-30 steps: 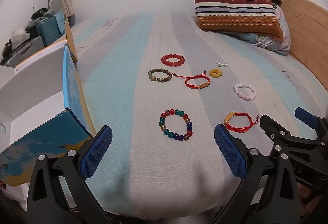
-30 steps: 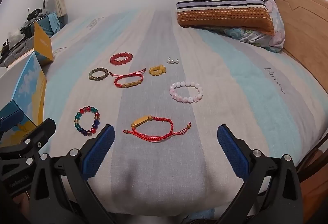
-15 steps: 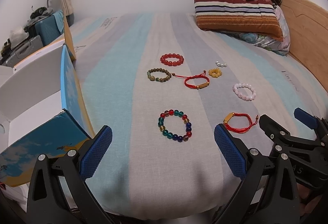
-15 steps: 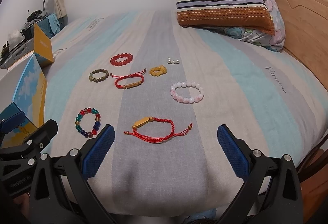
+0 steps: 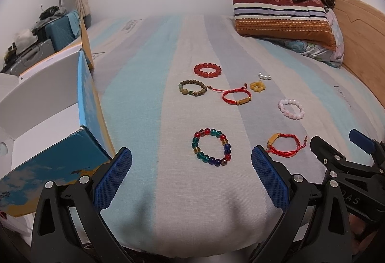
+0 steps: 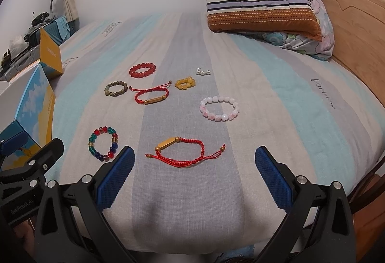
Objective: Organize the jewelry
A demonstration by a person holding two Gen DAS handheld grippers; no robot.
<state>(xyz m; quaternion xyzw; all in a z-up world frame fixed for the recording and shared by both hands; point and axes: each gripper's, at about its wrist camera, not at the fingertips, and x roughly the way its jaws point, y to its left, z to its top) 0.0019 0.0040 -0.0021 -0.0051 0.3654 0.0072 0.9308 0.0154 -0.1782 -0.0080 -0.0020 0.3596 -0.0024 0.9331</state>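
Note:
Several bracelets lie on the striped bed. A multicoloured bead bracelet [image 5: 211, 147] [image 6: 104, 143] lies just ahead of my open, empty left gripper [image 5: 191, 175]. A red cord bracelet with a gold tube [image 6: 184, 152] [image 5: 286, 148] lies just ahead of my open, empty right gripper [image 6: 195, 175]. Farther back are a pink bead bracelet [image 6: 219, 108], a second red cord bracelet [image 6: 151, 95], a brown bead bracelet [image 6: 116, 88], a red bead bracelet [image 6: 142, 70], a yellow bead ring [image 6: 184, 83] and small pearls [image 6: 202, 72].
An open blue and white box [image 5: 45, 118] stands at the bed's left edge, beside my left gripper. Striped pillows [image 6: 259, 10] lie at the far right by the wooden headboard [image 6: 356, 29]. Luggage and clutter [image 5: 38, 39] stand beyond the box.
Both grippers have edged slightly forward over the bed; the bracelets lie as before and nothing was taken hold of.

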